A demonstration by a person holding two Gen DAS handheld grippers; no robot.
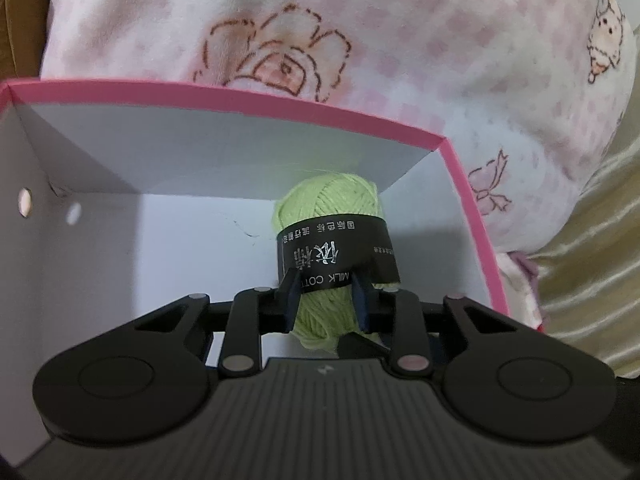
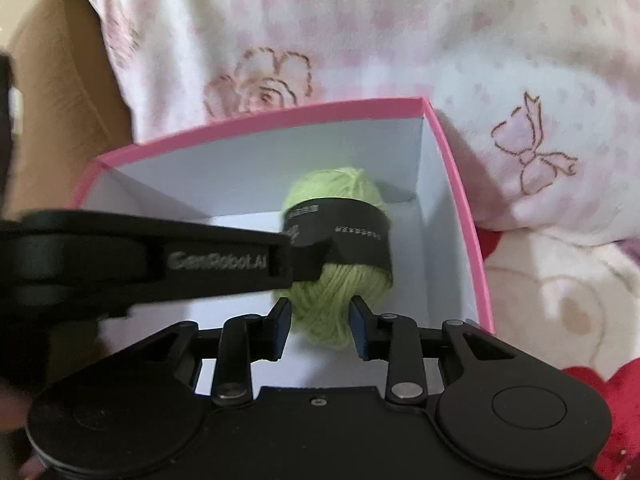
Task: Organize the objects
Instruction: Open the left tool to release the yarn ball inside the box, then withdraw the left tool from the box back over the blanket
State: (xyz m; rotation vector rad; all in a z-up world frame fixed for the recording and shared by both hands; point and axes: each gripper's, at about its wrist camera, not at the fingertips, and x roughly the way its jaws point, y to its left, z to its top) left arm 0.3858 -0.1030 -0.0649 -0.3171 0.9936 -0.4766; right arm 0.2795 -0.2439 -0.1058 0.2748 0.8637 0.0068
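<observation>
In the left wrist view, the wall of the box [image 1: 48, 216] stands to the left of the left gripper [image 1: 326, 300], white inside with two small round holes, its rim pink. The white floor of the box lies under and ahead of the fingers. Straight ahead, between the two dark pads, sits the yarn [image 1: 326, 216], a light green ball with a black paper band [image 1: 336, 256] around its middle. The left gripper is clamped on the yarn: both pads press into it at the lower edge of the band, and the wool bulges below them. The yarn is inside the box, near the far right corner. To the right of the gripper the pink rim runs down along the side wall. Beyond the box lies a blanket [image 1: 360, 32], white and pink, printed with a rose and a bow.

In the right wrist view, a brown cardboard carton [image 2: 56, 92] shows at far left, behind the box [image 2: 460, 216]. The left gripper [image 2: 308, 258] reaches in from the left across the view, its tip against the band [image 2: 352, 236]. The right gripper [image 2: 320, 322] is squeezed onto the near end of the yarn [image 2: 340, 280], below the band, one pad on each side of the wool. To its right stands the box's white side wall, and past it the blanket [image 2: 440, 20] and a red patch of cloth [image 2: 612, 408].
</observation>
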